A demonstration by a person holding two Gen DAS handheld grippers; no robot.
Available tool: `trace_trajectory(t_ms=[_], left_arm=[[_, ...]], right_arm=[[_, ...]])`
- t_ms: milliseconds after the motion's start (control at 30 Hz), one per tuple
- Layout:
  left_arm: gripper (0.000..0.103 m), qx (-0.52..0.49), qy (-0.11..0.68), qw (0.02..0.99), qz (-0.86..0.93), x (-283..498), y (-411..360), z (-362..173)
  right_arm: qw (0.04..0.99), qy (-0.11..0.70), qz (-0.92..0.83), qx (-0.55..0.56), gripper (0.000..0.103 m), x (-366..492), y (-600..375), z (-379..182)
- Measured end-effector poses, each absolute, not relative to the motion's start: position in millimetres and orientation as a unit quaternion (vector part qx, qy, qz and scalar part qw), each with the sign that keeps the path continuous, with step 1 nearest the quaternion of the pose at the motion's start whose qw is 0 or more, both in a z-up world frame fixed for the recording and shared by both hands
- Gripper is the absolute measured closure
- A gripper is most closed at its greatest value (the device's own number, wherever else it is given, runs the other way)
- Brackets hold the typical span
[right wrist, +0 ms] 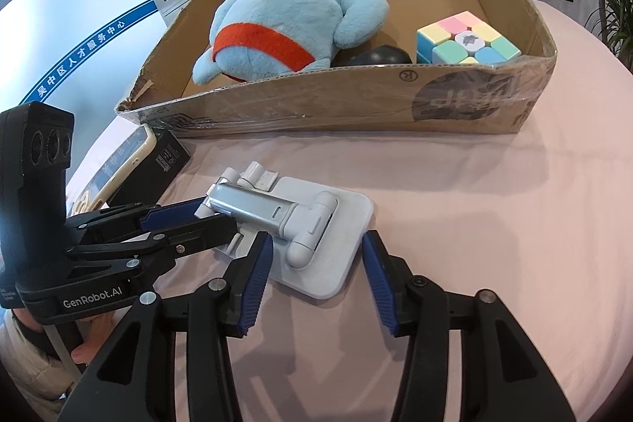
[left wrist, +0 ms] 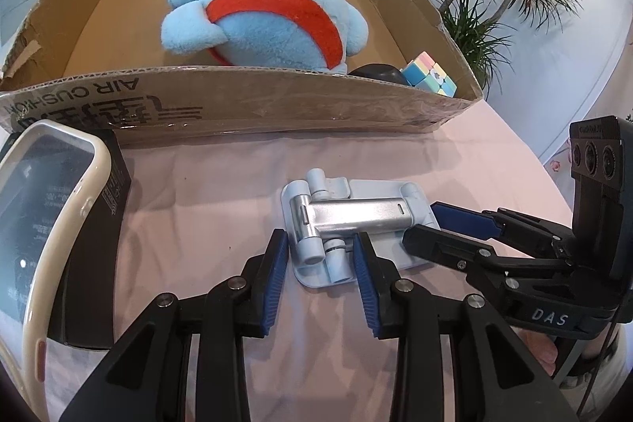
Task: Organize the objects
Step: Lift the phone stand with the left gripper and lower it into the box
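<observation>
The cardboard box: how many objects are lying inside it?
3: a blue plush toy at the left, a pastel cube at the right, a dark round object between them, partly hidden. More may be hidden.

Bright, even daylight; soft shadows on the bench (right wrist: 474, 204); strong fisheye bending and dark vignette at edges; tape glare.

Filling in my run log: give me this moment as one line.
left hand-held gripper: open around phone stand hinge end | right hand-held gripper: open at stand base | box: plush toy, cube
</observation>
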State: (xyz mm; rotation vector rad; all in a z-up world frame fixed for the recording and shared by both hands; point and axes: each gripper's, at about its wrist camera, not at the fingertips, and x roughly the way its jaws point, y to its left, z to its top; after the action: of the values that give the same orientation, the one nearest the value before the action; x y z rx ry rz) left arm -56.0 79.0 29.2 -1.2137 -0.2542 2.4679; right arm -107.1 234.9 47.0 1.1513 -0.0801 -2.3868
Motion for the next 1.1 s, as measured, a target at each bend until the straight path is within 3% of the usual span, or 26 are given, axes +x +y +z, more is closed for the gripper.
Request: trace_trajectory(t_ms=[133, 567, 1100], left_arm=[[0.072, -0.43, -0.085, 0.186, 0.88, -54, 79, 30], [0.075, -0.415, -0.061, 0.175, 0.891, -30, 77, 44], [0.075, -0.347, -0.017, 0.149, 0.926, -7, 75, 122]], right_arm=[[0.238, -0.036, -0.875, 0.421, 0.067, -106, 237, 47], [0.234, -0.012, -0.888, 0.396, 0.069, -85, 230, 56], [0.232, 0.015, -0.921, 0.312, 0.07, -59, 219, 122]])
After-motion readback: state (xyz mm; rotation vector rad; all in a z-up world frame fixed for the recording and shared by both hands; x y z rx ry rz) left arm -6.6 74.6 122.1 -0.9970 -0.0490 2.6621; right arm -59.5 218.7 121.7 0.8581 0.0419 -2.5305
